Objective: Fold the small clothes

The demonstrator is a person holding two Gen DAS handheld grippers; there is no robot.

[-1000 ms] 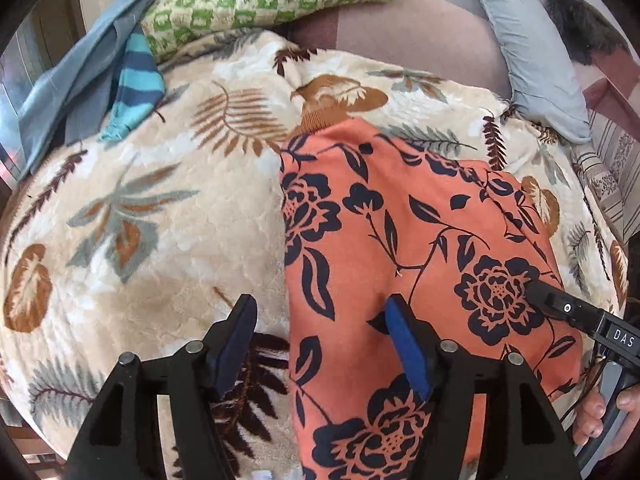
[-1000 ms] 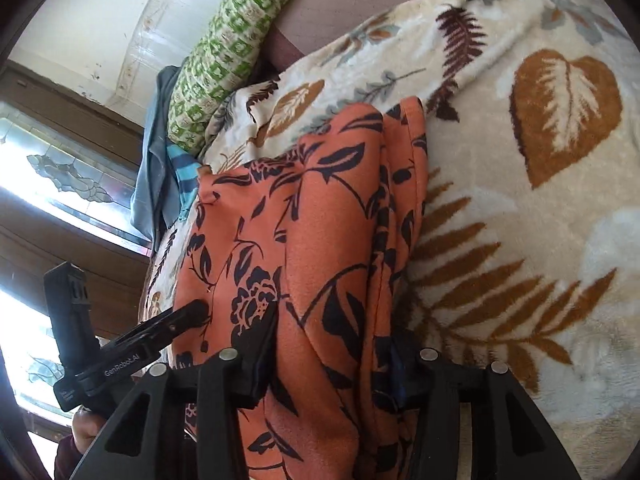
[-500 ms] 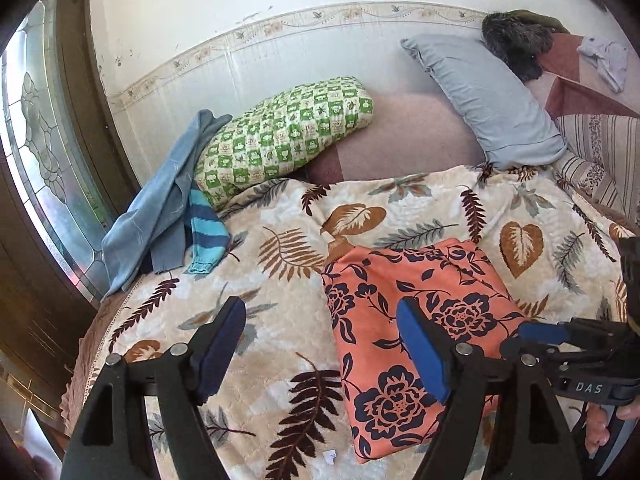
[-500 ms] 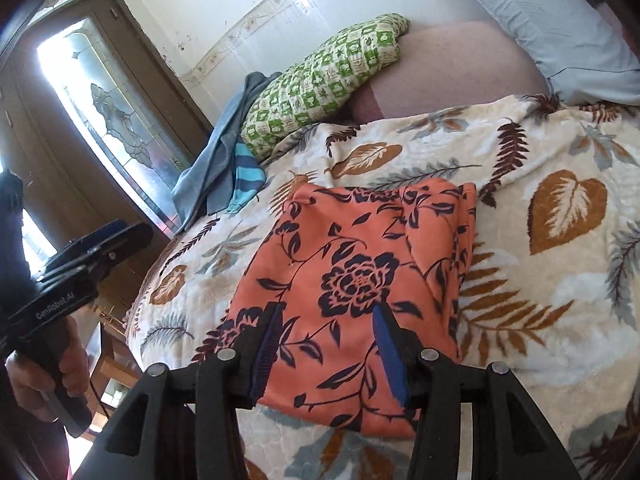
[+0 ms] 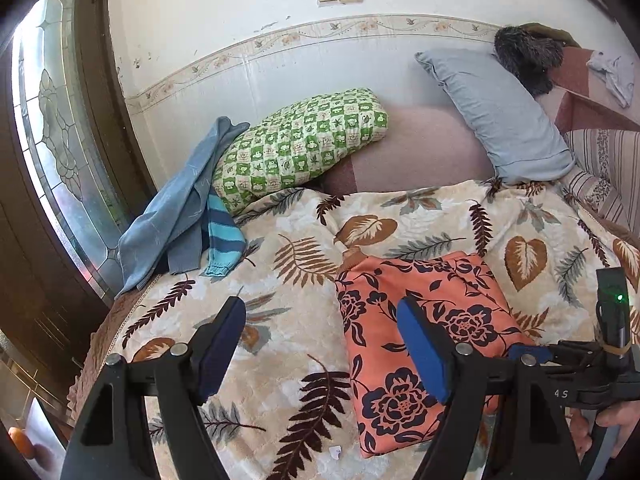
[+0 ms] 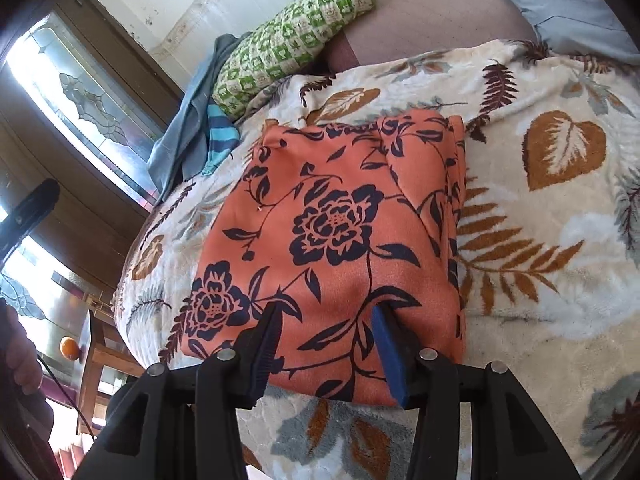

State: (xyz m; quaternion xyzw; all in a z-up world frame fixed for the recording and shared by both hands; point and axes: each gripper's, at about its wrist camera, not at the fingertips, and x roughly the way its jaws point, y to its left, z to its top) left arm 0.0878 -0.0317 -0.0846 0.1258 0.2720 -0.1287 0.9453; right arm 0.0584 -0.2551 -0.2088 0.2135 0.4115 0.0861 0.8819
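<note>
— Lifted clear since a second ago: the left gripper (image 5: 320, 336), which then hung low over the orange floral garment (image 5: 416, 336) with one pad against the cloth, now hovers high enough to take in the wall, the green checked pillow (image 5: 300, 144) and the grey pillow (image 5: 496, 120); its jaws have just been opening and stand wide, nothing between them.

— And the right gripper (image 6: 324, 344)?

— Drawn back too; earlier its fingers were buried at the cloth's near end, now they sit apart at a middling gap over the garment's near edge; whether the pads touch the cloth cannot be told, though they pinch nothing.

— Where is the garment?

— Folded into a neat rectangle, flat on the leaf-print blanket (image 5: 288, 320), right of the blanket's middle in the left wrist view; a blue cloth (image 5: 172, 216) and a striped sleeve (image 5: 222, 240) lie well apart at the far left corner.
</note>
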